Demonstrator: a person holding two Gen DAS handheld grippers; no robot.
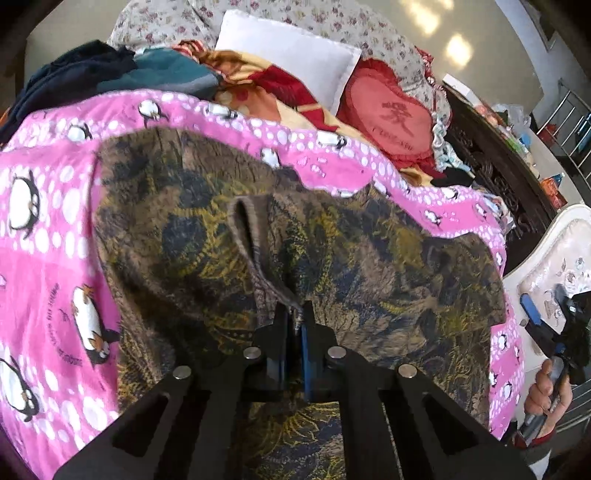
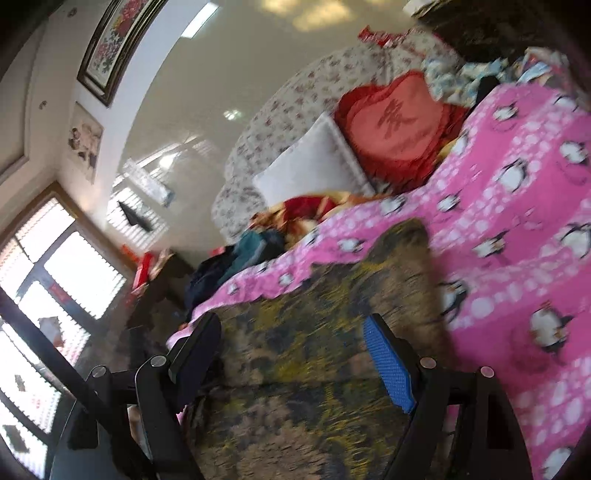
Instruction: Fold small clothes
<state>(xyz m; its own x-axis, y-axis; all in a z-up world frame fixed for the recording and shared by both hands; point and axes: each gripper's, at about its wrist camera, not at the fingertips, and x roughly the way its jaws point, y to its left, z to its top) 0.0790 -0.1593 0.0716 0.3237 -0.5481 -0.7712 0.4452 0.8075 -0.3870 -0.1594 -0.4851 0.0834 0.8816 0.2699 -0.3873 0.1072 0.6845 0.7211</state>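
Observation:
A brown, yellow and dark blue patterned garment [image 1: 192,229] lies spread on a pink penguin blanket [image 1: 48,236]. My left gripper [image 1: 295,308] is shut on a raised fold of the garment's hem near its middle. In the right wrist view the same garment [image 2: 314,295] lies blurred under my right gripper [image 2: 291,325], which is open and empty above it, blue pad [image 2: 388,365] showing. The right gripper also shows at the right edge of the left wrist view [image 1: 546,317], held in a hand.
A white pillow [image 1: 284,51], a red heart cushion [image 1: 391,114] and a floral quilt [image 1: 332,18] lie at the head of the bed. Dark clothes [image 1: 74,77] are piled at the far left. A dark carved headboard [image 1: 495,173] and a white chair [image 1: 554,258] stand right.

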